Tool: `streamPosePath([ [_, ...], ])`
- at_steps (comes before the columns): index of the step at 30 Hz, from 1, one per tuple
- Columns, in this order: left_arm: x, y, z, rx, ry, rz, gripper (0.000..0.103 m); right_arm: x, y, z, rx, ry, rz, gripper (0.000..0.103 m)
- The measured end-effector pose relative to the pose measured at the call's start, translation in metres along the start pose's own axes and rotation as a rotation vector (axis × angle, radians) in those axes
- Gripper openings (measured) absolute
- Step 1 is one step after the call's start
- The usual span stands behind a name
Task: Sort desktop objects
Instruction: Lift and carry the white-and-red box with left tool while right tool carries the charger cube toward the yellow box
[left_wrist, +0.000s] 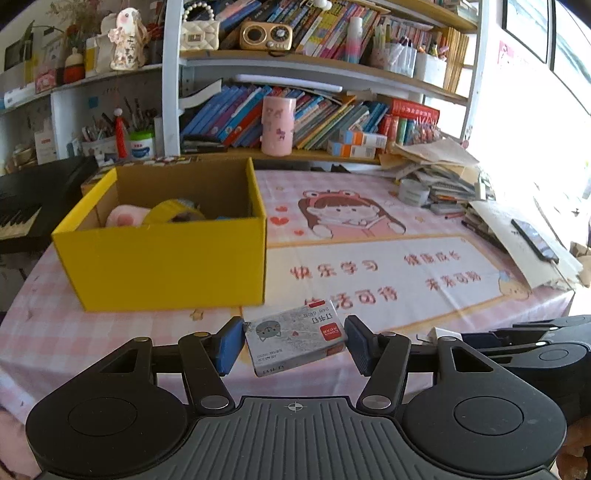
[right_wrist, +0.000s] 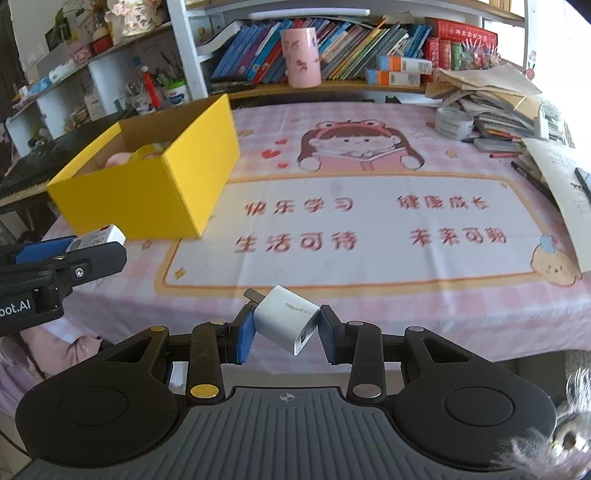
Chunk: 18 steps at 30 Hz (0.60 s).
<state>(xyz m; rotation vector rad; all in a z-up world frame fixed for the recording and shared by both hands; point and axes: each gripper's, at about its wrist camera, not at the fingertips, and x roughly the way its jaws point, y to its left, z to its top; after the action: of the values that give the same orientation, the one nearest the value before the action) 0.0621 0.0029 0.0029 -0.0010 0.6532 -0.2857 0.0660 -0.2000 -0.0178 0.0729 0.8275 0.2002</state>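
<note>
The left gripper (left_wrist: 294, 341) pinches a small grey cardboard box of staples (left_wrist: 295, 338) between its blue pads, above the near edge of the pink checked tablecloth (left_wrist: 369, 266). The right gripper (right_wrist: 287, 326) pinches a small white plug-in charger cube (right_wrist: 286, 319), tilted, the same way. Farther back on the left sits an open yellow cardboard box (left_wrist: 162, 258) with a pink soft toy (left_wrist: 123, 217) inside.

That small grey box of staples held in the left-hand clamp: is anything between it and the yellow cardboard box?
Nothing visible. The grey staple box hangs above bare tablecloth, with the open-topped yellow cardboard box just beyond.
</note>
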Motion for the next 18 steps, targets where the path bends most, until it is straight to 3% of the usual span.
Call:
streamPosePath([
  [18,-0.036,0.036,-0.021,-0.088,-0.027,0.066,0.058,-0.006,0.051,-0.013,-0.117,0.025,0.062,0.034],
])
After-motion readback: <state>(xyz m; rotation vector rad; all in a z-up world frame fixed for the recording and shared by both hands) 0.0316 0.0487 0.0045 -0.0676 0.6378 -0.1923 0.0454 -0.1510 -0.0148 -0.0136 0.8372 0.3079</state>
